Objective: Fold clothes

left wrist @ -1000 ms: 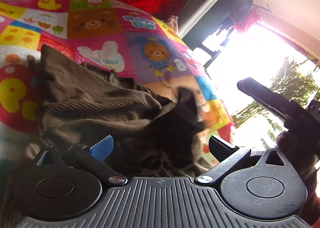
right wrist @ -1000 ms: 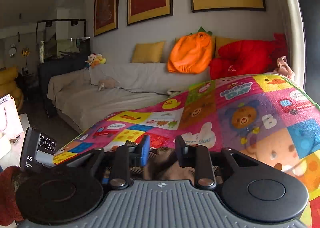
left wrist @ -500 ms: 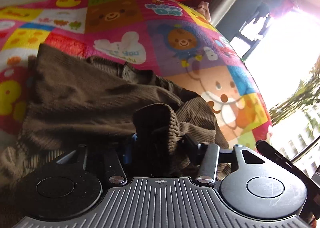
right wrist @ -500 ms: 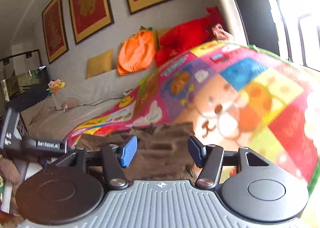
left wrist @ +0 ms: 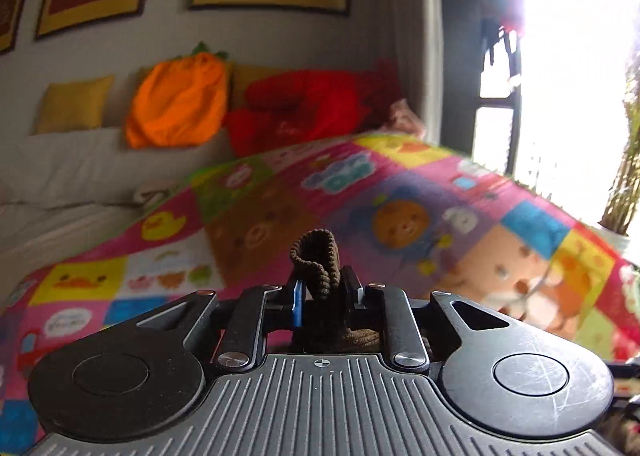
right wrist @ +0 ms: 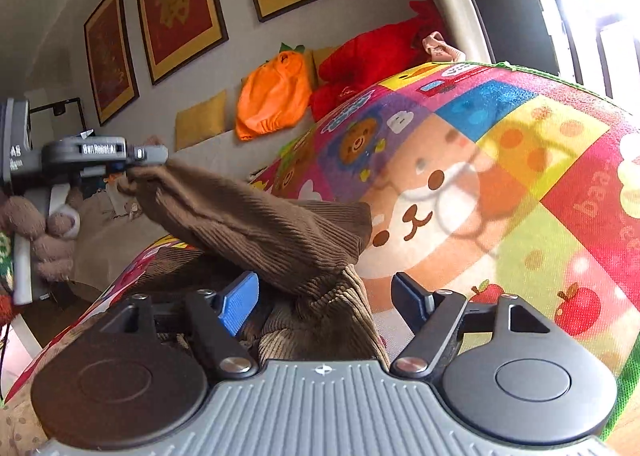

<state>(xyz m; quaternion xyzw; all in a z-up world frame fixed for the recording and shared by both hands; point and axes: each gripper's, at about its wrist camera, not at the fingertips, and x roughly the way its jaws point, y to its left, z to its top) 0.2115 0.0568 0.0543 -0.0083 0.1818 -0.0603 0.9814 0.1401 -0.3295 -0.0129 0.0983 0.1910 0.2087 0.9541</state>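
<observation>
Two claws share the brown corduroy garment (right wrist: 256, 224): the left claw (left wrist: 325, 292) clamped on its edge, lifting it off the patchwork mat (right wrist: 520, 160) toward ten o'clock, the right claw (right wrist: 324, 296) spread apart around a lower fold, probably to straighten it.

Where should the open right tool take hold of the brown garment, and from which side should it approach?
Probably the bunched corduroy fold of the brown garment between the open right tool fingers, approached straight ahead. The left tool holds the far end raised.
</observation>
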